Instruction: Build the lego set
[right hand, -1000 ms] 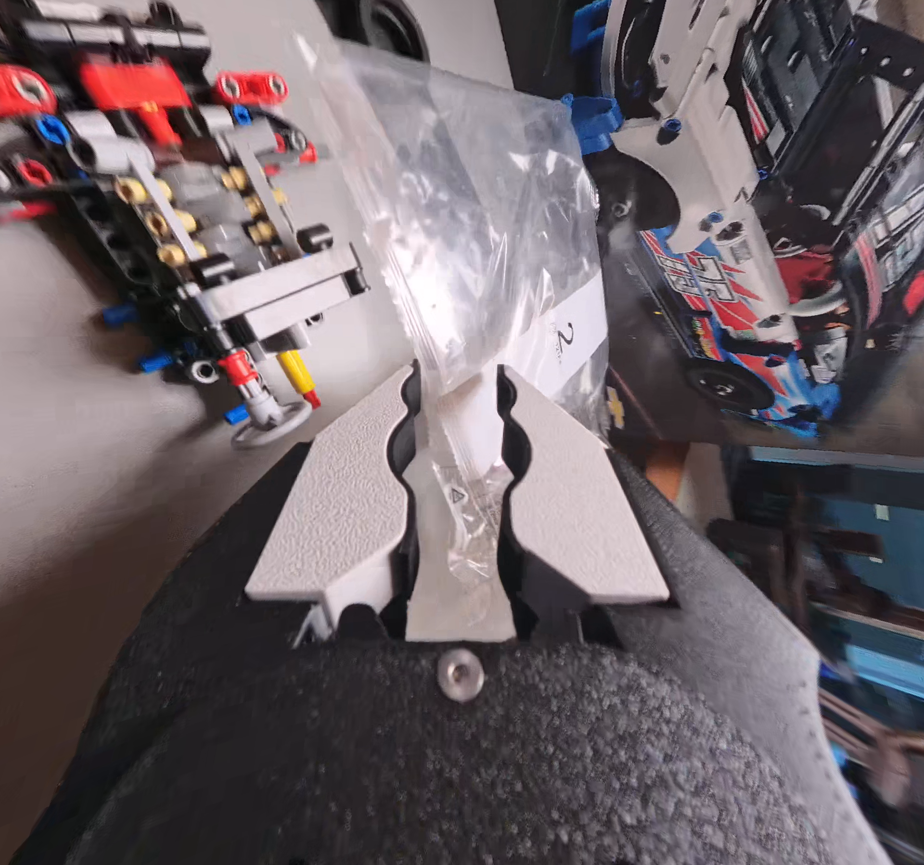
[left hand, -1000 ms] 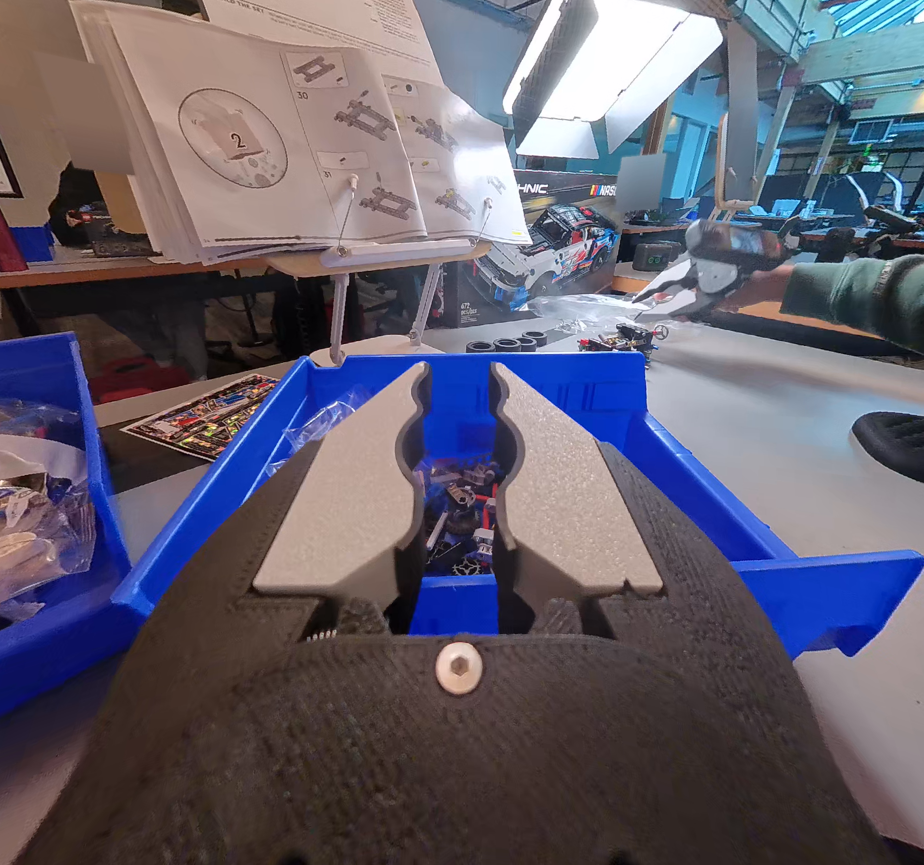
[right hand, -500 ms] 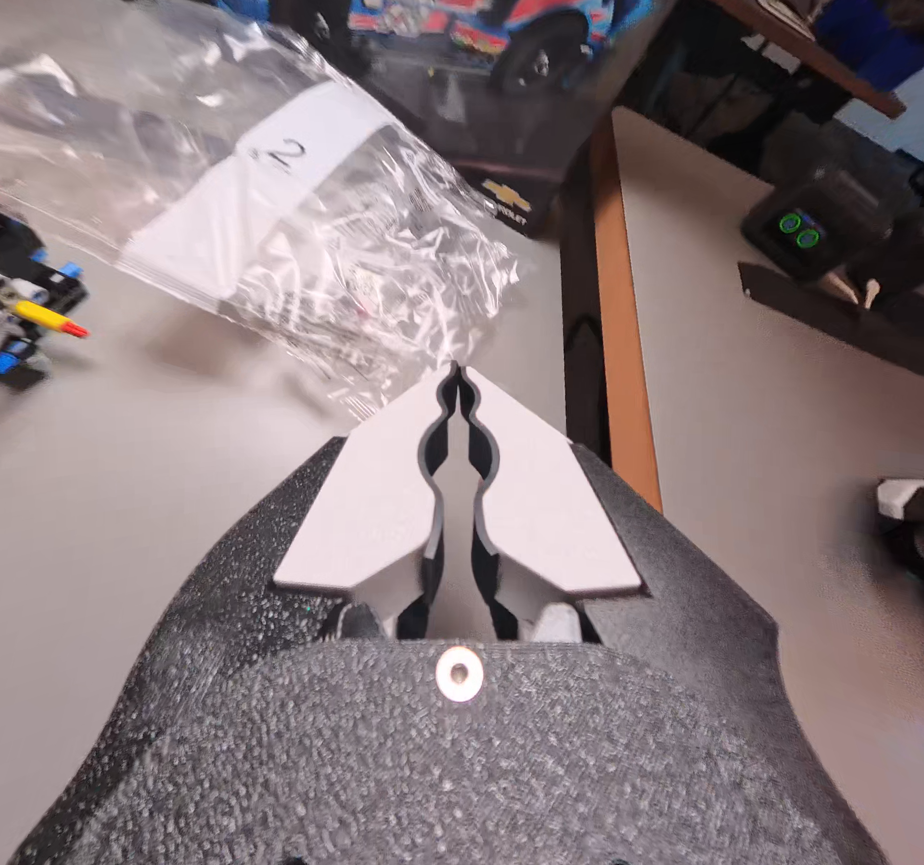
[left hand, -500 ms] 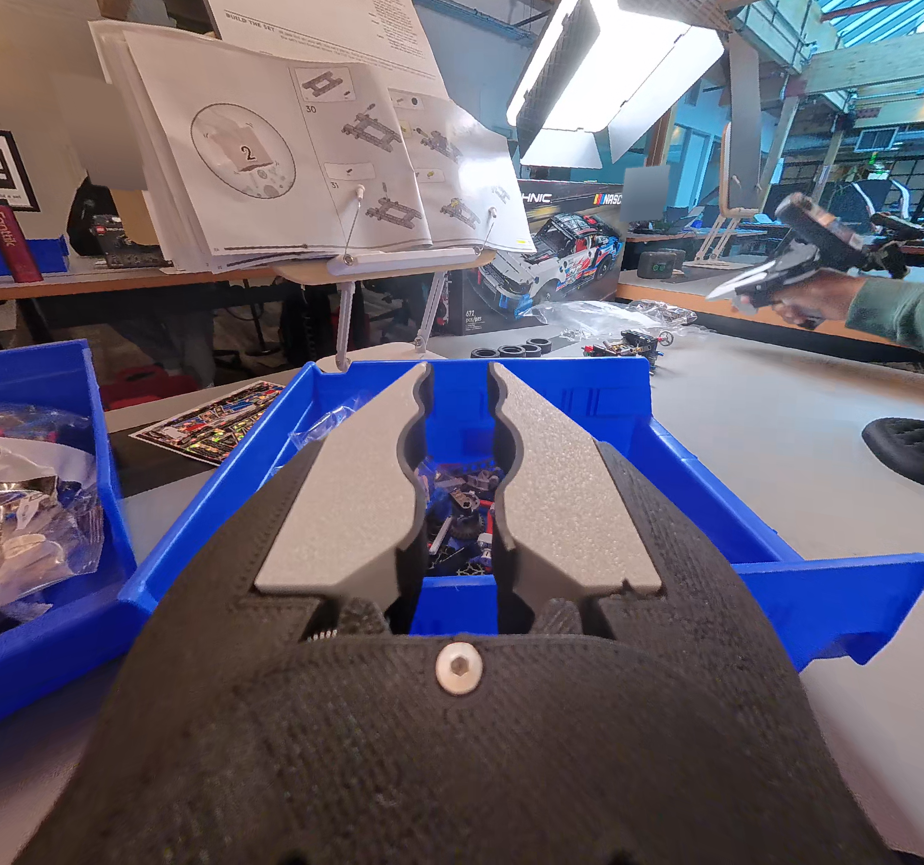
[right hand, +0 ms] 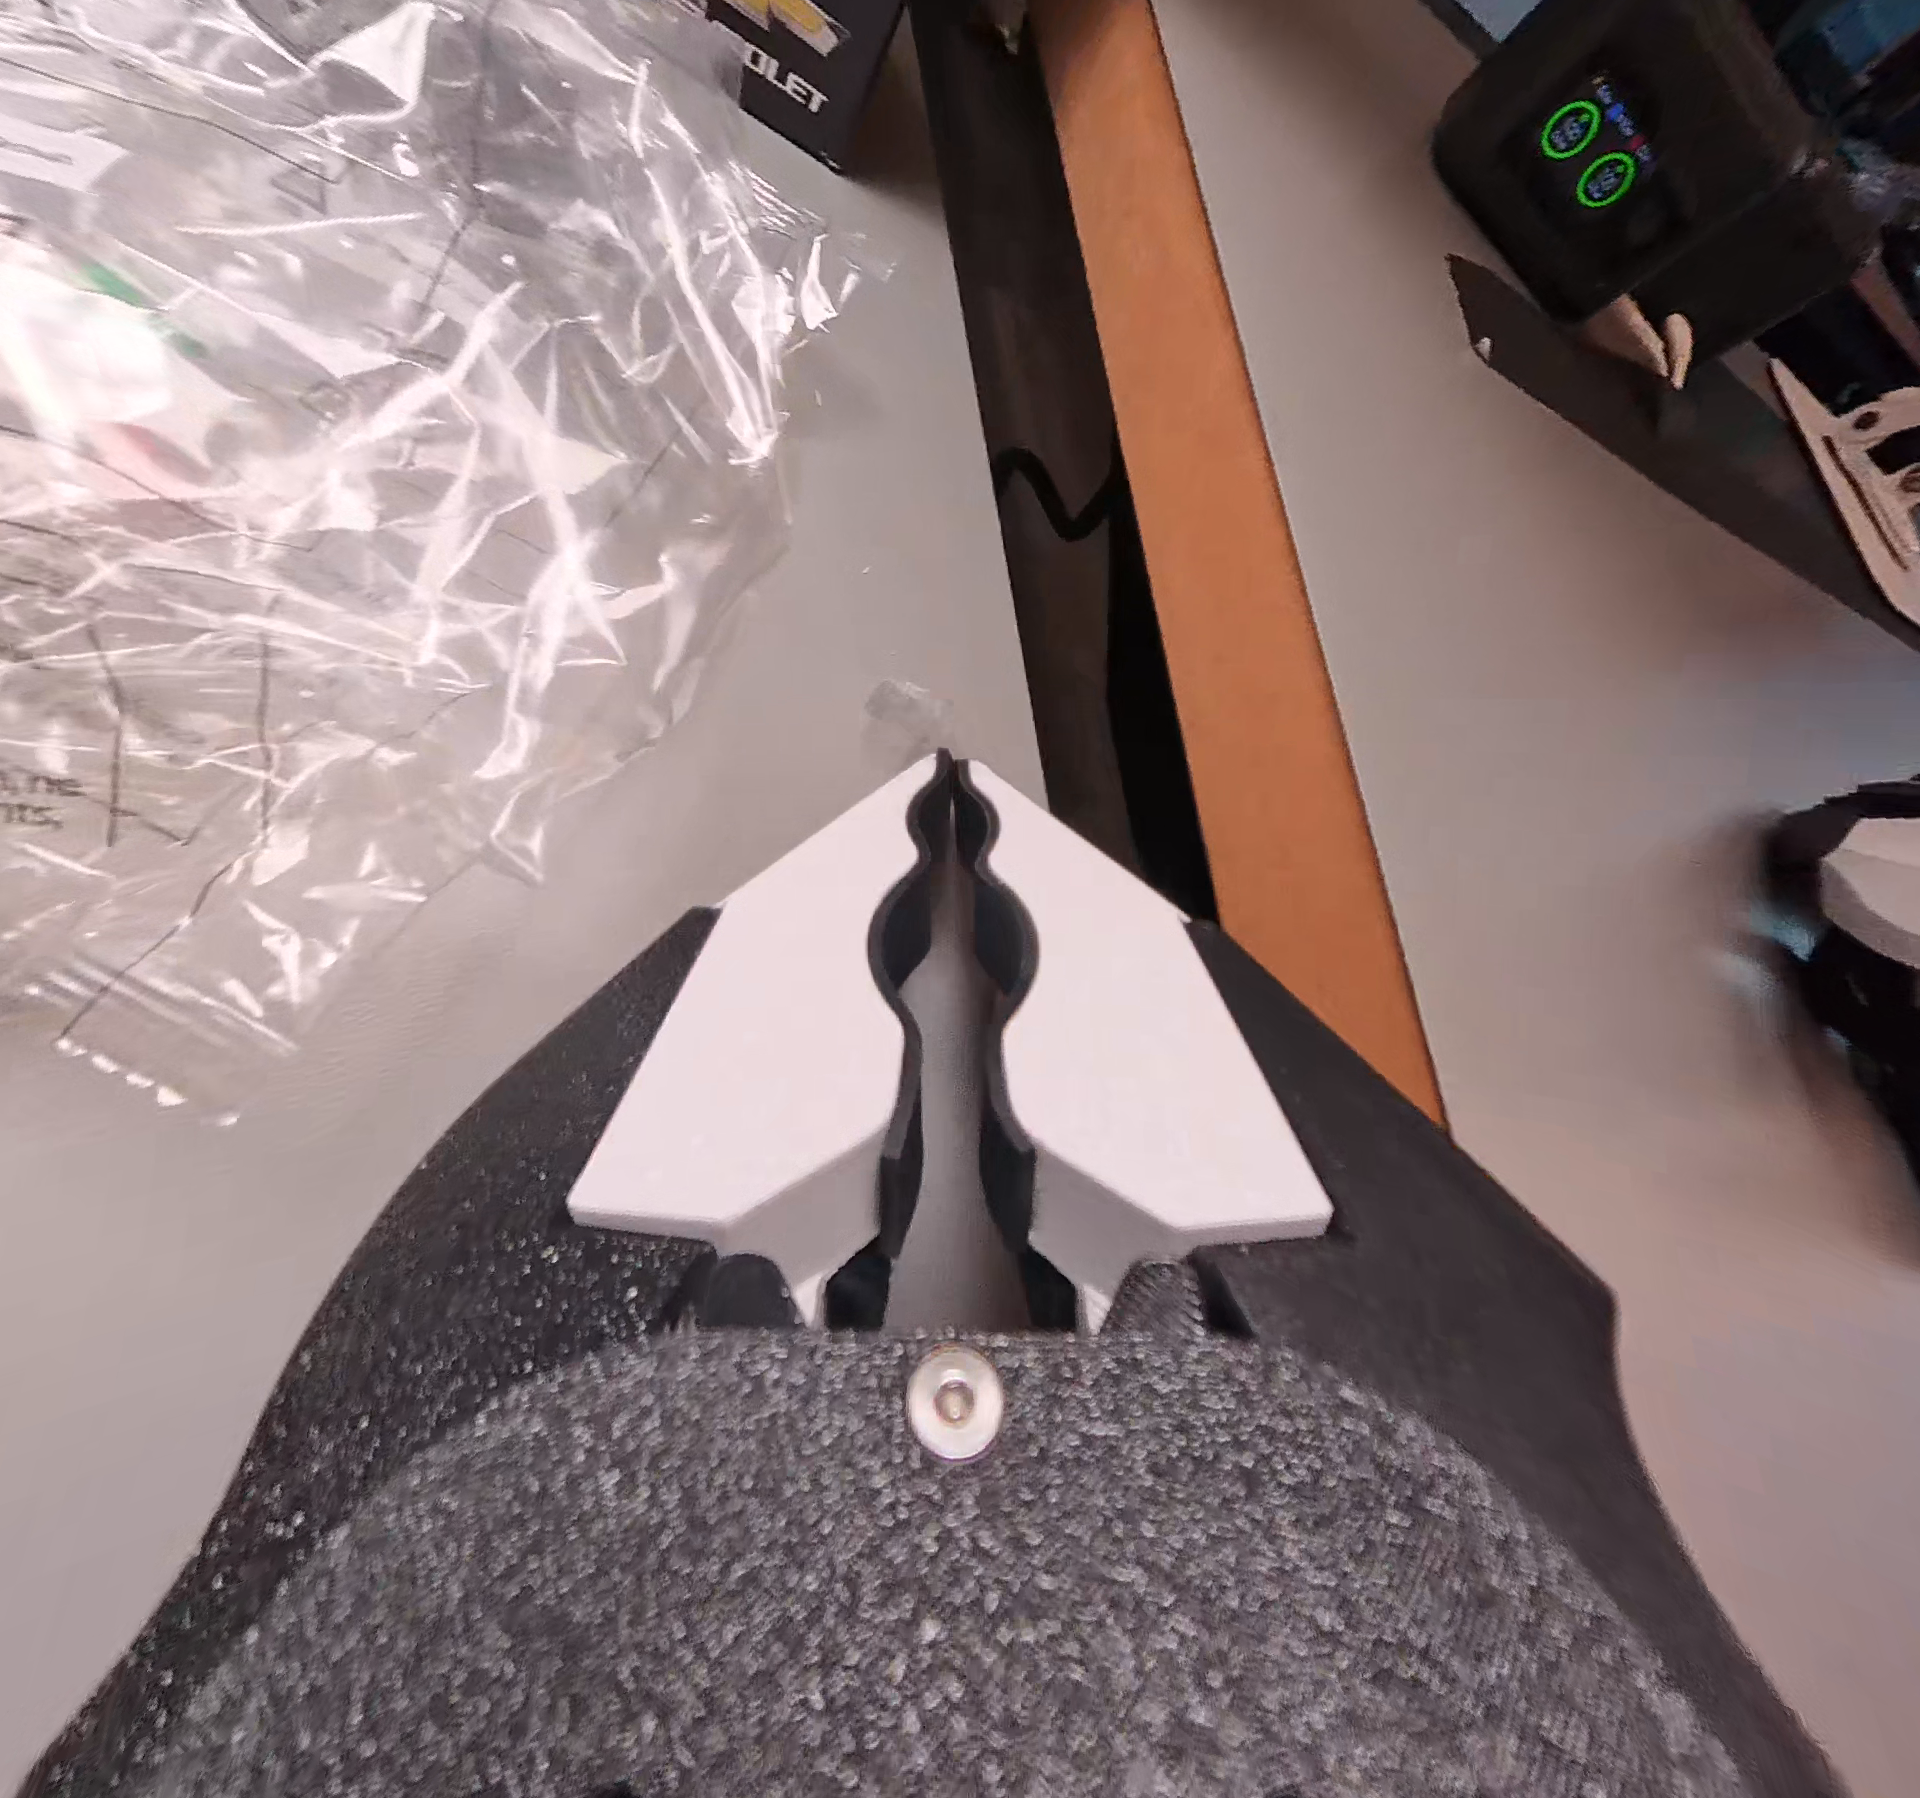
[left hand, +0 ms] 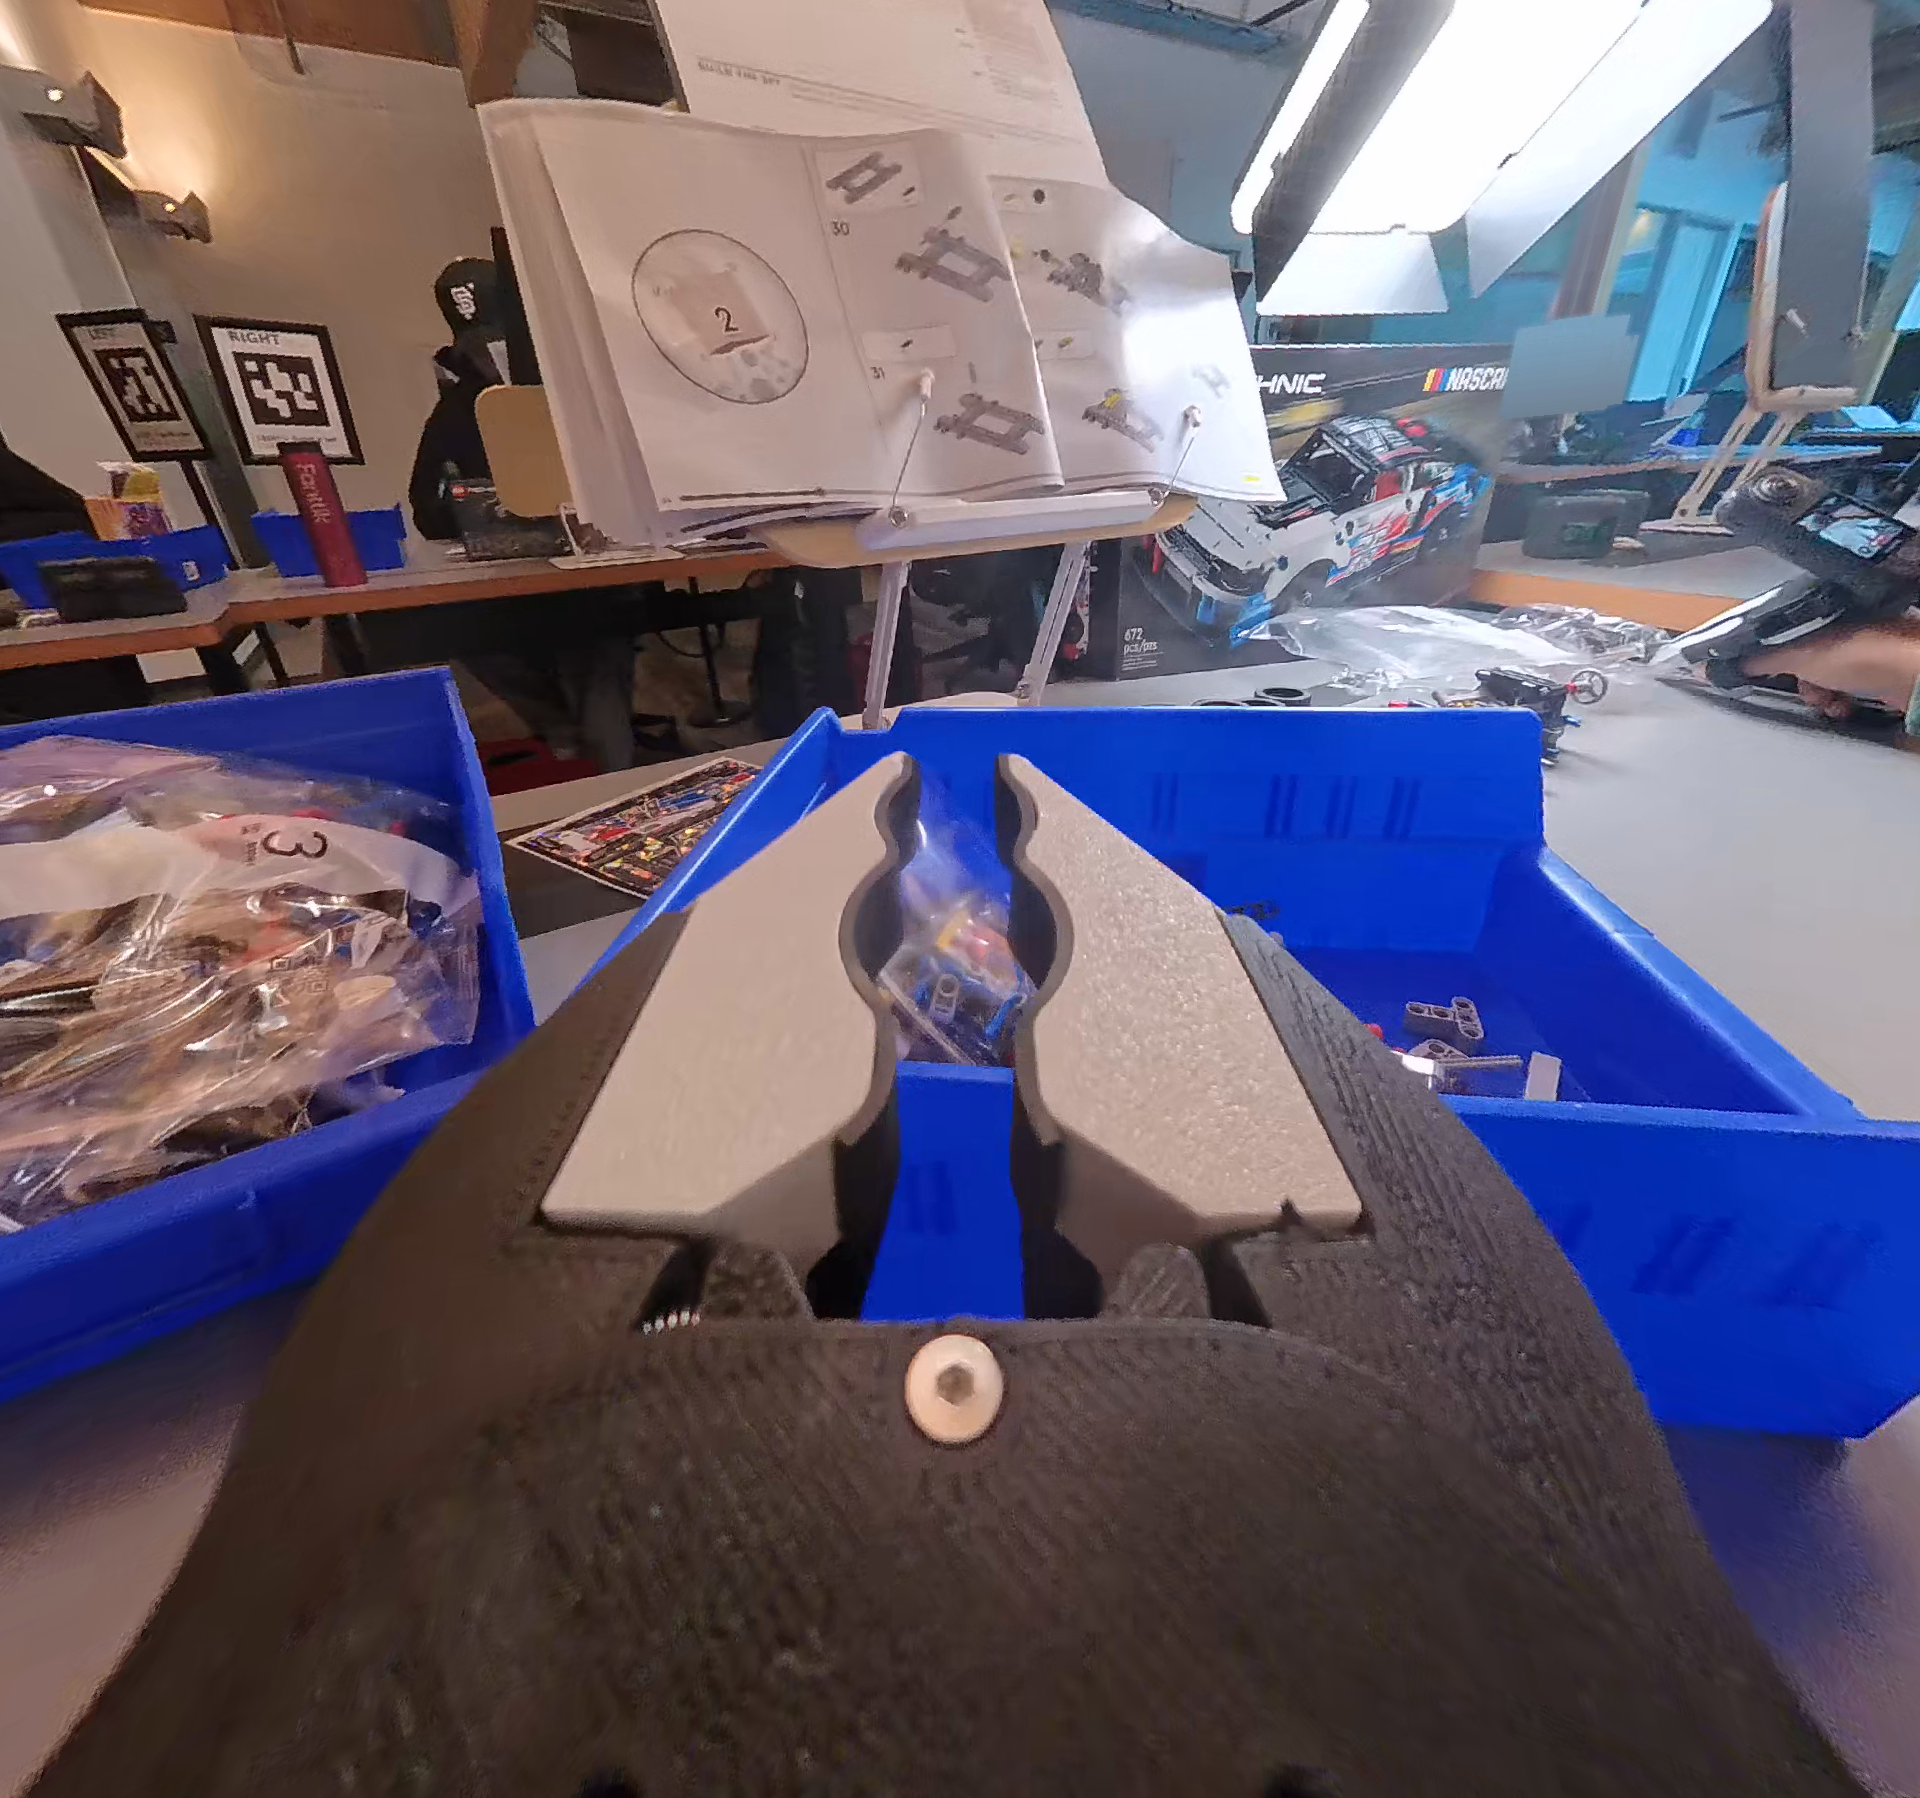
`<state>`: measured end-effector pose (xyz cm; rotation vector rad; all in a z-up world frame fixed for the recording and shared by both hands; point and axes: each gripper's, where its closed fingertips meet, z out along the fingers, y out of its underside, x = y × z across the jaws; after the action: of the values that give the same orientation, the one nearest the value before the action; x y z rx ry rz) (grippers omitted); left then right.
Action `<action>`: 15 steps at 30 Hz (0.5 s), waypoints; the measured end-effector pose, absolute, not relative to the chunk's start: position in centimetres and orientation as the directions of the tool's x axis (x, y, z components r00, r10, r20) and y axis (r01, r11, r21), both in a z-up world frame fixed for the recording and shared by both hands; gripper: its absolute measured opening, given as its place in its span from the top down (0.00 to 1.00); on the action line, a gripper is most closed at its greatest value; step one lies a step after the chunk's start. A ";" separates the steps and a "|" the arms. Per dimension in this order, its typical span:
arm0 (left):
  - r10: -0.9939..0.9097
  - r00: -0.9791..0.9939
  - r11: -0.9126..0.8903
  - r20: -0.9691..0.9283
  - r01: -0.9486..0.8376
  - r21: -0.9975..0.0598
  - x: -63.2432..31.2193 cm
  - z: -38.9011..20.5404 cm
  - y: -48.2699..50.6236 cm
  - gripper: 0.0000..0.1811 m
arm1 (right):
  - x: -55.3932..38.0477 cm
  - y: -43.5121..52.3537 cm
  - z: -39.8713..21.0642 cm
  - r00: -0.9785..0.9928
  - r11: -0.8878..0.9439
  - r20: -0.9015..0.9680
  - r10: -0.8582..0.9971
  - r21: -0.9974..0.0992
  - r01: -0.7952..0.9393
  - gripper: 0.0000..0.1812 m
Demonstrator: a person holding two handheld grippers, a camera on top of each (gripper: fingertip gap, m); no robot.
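Observation:
My left gripper is open and empty, held just above the near wall of a blue bin. The bin holds loose Lego pieces and a small clear bag of parts, seen through the gap between the fingers. The part-built Lego chassis sits on the grey table at the far right, next to black tyres. My right gripper is shut and empty, over the grey table beside an empty clear plastic bag. It also shows in the left wrist view.
A second blue bin on the left holds numbered bags of parts. An open instruction booklet stands on a holder behind the bins, with a sticker sheet below. The Lego box stands behind. The table's wooden edge and a black device lie to the right. Spacing between my two grippers at the tips: around 80 cm. About 25 cm separates my right fingertips from the black device.
My right gripper let go of the clear bag, shut, and moved right toward the table edge. My left gripper shifted left, so the left bin shows more.

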<state>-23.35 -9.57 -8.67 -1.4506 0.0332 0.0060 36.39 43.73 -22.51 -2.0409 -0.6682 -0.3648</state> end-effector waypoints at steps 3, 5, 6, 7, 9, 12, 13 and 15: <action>0.000 1.000 0.120 -0.031 -0.031 -0.992 -23.4 -8.6 -9.7 0.93 | 36.3 43.6 -20.7 0.847 -0.356 0.455 0.277 -0.770 0.530 1.00; 0.007 0.999 0.119 -0.043 -0.044 -0.992 -23.4 -8.6 -9.8 0.93 | 33.8 42.5 -18.7 0.872 -0.266 0.301 0.386 -0.869 0.417 0.98; 0.008 0.999 0.118 -0.045 -0.045 -0.992 -23.4 -8.6 -9.8 0.93 | 32.0 41.7 -17.3 0.855 -0.216 0.209 0.475 -0.914 0.344 0.95; 0.008 0.999 0.118 -0.044 -0.044 -0.992 -23.4 -8.7 -9.8 0.93 | 30.3 40.6 -16.0 0.814 -0.180 0.134 0.565 -0.943 0.280 0.93; 0.007 0.999 0.120 -0.035 -0.035 -0.992 -23.5 -8.7 -9.9 0.93 | 27.7 38.8 -15.9 0.716 -0.238 0.026 0.698 -0.934 0.266 0.75; 0.006 1.000 0.121 -0.031 -0.031 -0.992 -23.5 -8.8 -9.9 0.93 | 26.8 38.8 -19.3 0.712 -0.325 0.073 0.698 -0.854 0.406 0.75; 0.007 0.999 0.120 -0.034 -0.034 -0.992 -23.5 -8.8 -9.9 0.93 | 27.4 39.5 -20.2 0.730 -0.312 0.155 0.666 -0.830 0.462 0.91; 0.007 0.999 0.120 -0.040 -0.040 -0.992 -23.5 -8.8 -9.9 0.93 | 27.9 39.7 -20.9 0.727 -0.306 0.219 0.651 -0.801 0.515 1.00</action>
<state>-23.51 -9.91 -8.81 -1.4505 0.0276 0.0340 27.89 39.75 -20.90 -1.9771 -0.8895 0.1789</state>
